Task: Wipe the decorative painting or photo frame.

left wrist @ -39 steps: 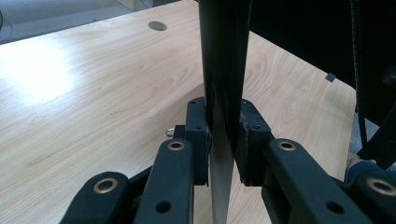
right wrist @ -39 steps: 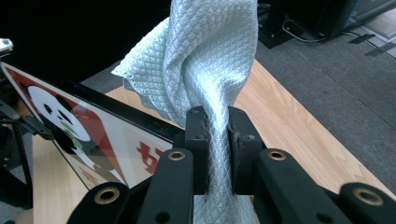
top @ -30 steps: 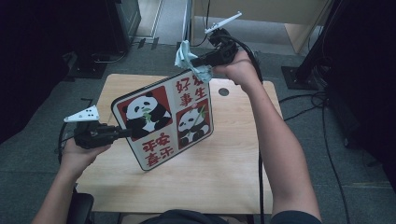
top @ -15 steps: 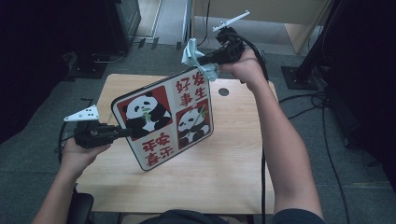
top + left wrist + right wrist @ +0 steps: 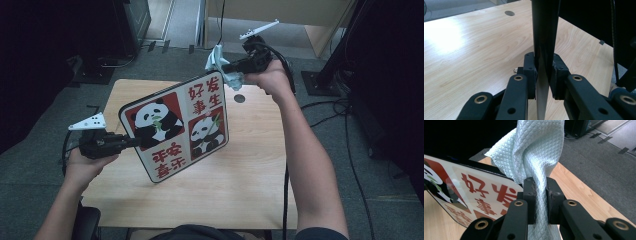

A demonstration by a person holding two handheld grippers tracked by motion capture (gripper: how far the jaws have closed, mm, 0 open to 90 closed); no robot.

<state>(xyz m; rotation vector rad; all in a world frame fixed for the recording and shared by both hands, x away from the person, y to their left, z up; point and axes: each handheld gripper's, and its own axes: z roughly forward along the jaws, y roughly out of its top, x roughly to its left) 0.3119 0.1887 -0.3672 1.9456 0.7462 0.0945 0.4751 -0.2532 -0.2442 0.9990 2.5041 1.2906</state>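
The table point(image 5: 250, 190) is under my arms. Above it I hold the panda board point(image 5: 177, 127) up on a tilt, my left gripper point(image 5: 137, 143) pinching its left edge & staying put. My right gripper point(image 5: 231, 66) is pinching the blue cloth point(image 5: 220, 62), which hangs just by the board's top right corner. In the last sec the right gripper slid a bit further right. I think I'm abt to wipe the board next.
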